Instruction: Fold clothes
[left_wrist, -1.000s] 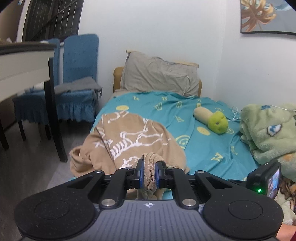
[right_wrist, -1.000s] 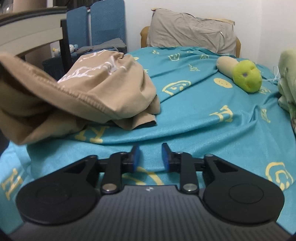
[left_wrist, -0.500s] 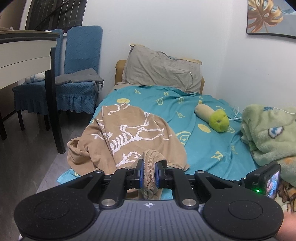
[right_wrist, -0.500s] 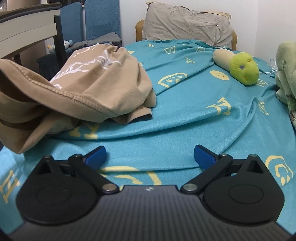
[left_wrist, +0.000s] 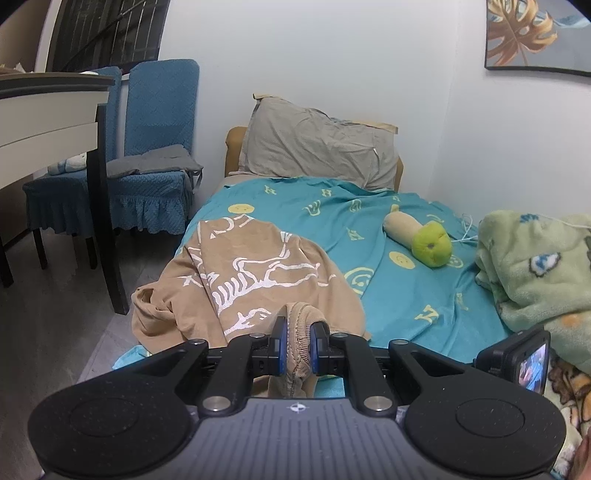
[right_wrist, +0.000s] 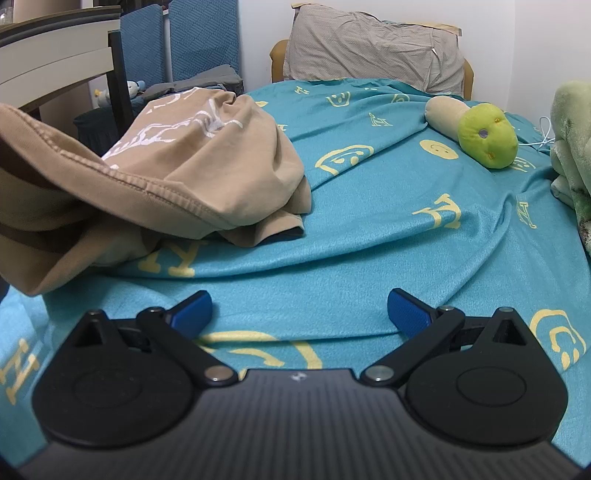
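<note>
A tan T-shirt (left_wrist: 258, 273) with a white print lies crumpled on the left side of the teal bedsheet (left_wrist: 406, 295). My left gripper (left_wrist: 298, 343) is shut on a hem edge of the shirt and holds it lifted above the bed's near end. In the right wrist view the shirt (right_wrist: 207, 158) bulges at the left, its raised hem stretching toward the left edge. My right gripper (right_wrist: 299, 314) is wide open and empty, low over the bare sheet (right_wrist: 369, 236) just right of the shirt.
A green and beige plush toy (left_wrist: 424, 240) lies mid-bed, a green fleece blanket (left_wrist: 535, 266) is heaped at the right edge, a grey pillow (left_wrist: 317, 147) at the head. Blue chairs (left_wrist: 155, 155) and a table leg (left_wrist: 107, 236) stand left of the bed.
My right gripper has opened from nearly shut to wide open. My left gripper has risen and pulled back a little with the shirt hem still in it.
</note>
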